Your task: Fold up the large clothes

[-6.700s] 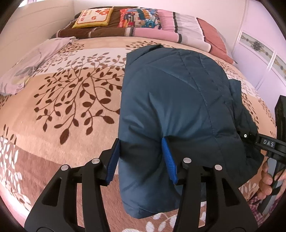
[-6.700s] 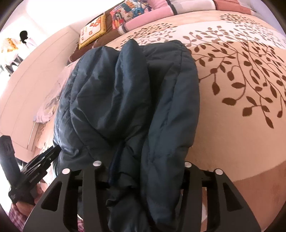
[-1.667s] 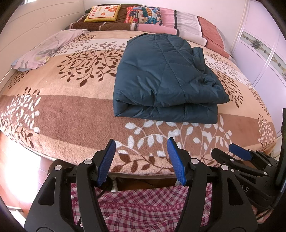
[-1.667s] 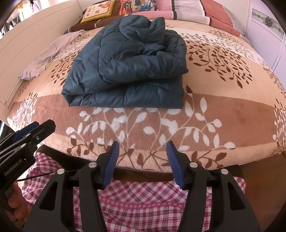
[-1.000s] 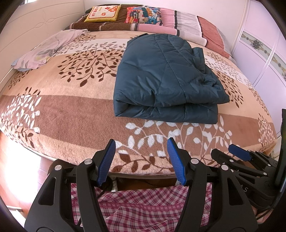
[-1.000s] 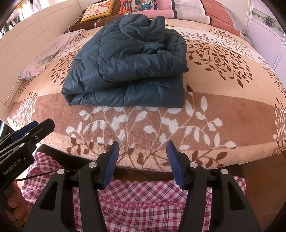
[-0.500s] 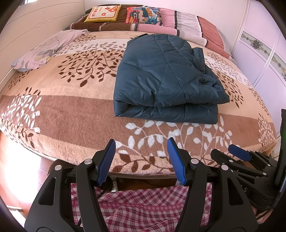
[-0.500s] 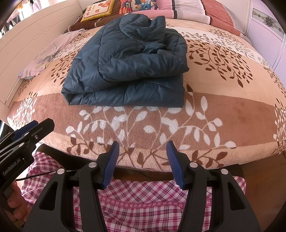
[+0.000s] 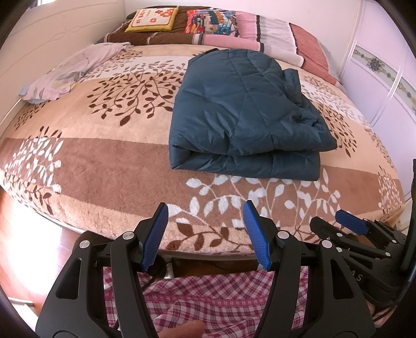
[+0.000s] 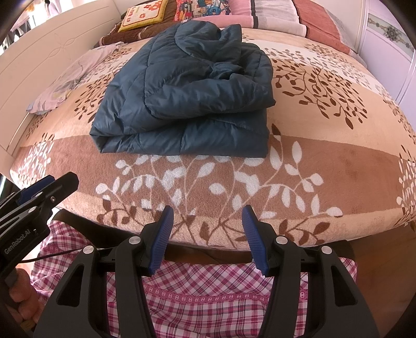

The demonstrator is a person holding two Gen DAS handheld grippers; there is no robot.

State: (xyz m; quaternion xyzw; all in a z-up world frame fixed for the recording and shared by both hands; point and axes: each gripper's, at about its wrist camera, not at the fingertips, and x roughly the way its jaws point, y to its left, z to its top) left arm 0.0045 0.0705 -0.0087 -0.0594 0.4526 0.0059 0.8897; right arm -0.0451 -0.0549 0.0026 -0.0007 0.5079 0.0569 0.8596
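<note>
A dark teal padded jacket (image 9: 241, 114) lies folded in a thick rectangle on the bed, its folded edge facing me; it also shows in the right wrist view (image 10: 187, 88). My left gripper (image 9: 205, 228) is open and empty, held back off the foot of the bed, well short of the jacket. My right gripper (image 10: 205, 228) is open and empty too, also off the bed's near edge. Each gripper shows at the side of the other's view: the right gripper (image 9: 351, 228) and the left gripper (image 10: 46, 187).
The bed has a tan and brown leaf-patterned blanket (image 9: 104, 156). A pale lilac cloth (image 9: 67, 75) lies at the far left. Pillows and folded bedding (image 9: 208, 23) line the headboard. White wardrobe doors (image 9: 384, 78) stand on the right. Pink plaid fabric (image 10: 208, 291) is below the grippers.
Earlier both grippers held the jacket close up; since then they let go and pulled back off the bed. Over the last second nothing has visibly moved.
</note>
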